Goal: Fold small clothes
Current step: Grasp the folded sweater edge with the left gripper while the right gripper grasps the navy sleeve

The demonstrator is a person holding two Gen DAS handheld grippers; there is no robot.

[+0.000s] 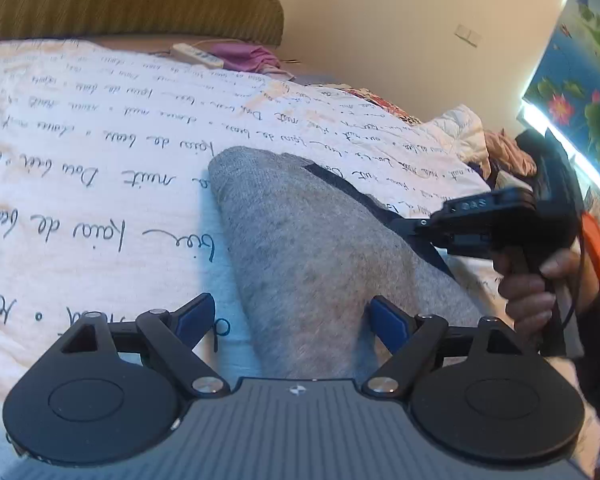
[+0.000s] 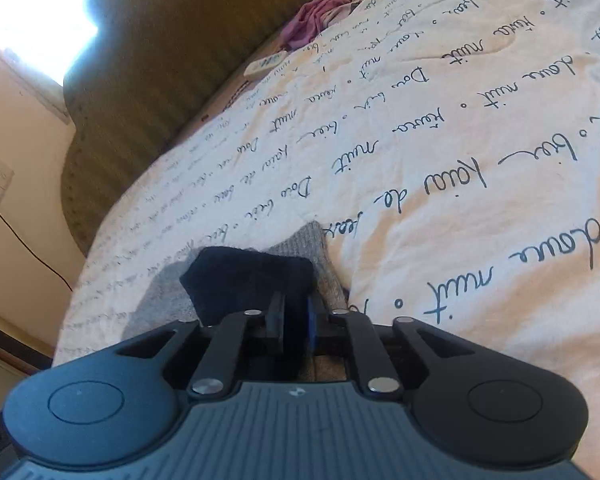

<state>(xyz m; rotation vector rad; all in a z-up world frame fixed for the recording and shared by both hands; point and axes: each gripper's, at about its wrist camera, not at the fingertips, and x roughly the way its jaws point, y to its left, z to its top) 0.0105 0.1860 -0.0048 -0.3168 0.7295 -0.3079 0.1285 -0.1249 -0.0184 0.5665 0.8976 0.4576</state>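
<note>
You have one small garment to deal with: a grey knit piece (image 1: 300, 248) with a dark navy band (image 2: 248, 280) along one edge, lying on the white quilt (image 1: 80, 152) printed with black script, out in the middle of the bed. It looks light and thoroughly limp, with a fuzzy knit that should grip well in rubber pads and not slide, but it will sag and stretch wherever you leave it unsupported, so take it at the edges and corners, where the navy band gives a firmer hem, not in the middle of the panel. Your left gripper (image 1: 296, 320) stands wide open with nothing in it, its blue pads (image 1: 388, 322) straddling the near end of the grey cloth. Your right gripper (image 2: 294, 320) is closed down almost fully on the garment at its navy-banded edge; whether it pinches one layer or a doubled one is hard to judge from so close. Counted: one grey garment, two grippers, one quilt. Further back lie one pink crumpled cloth (image 1: 248, 56) and one white power strip (image 1: 196, 55), well apart from your work.
</note>
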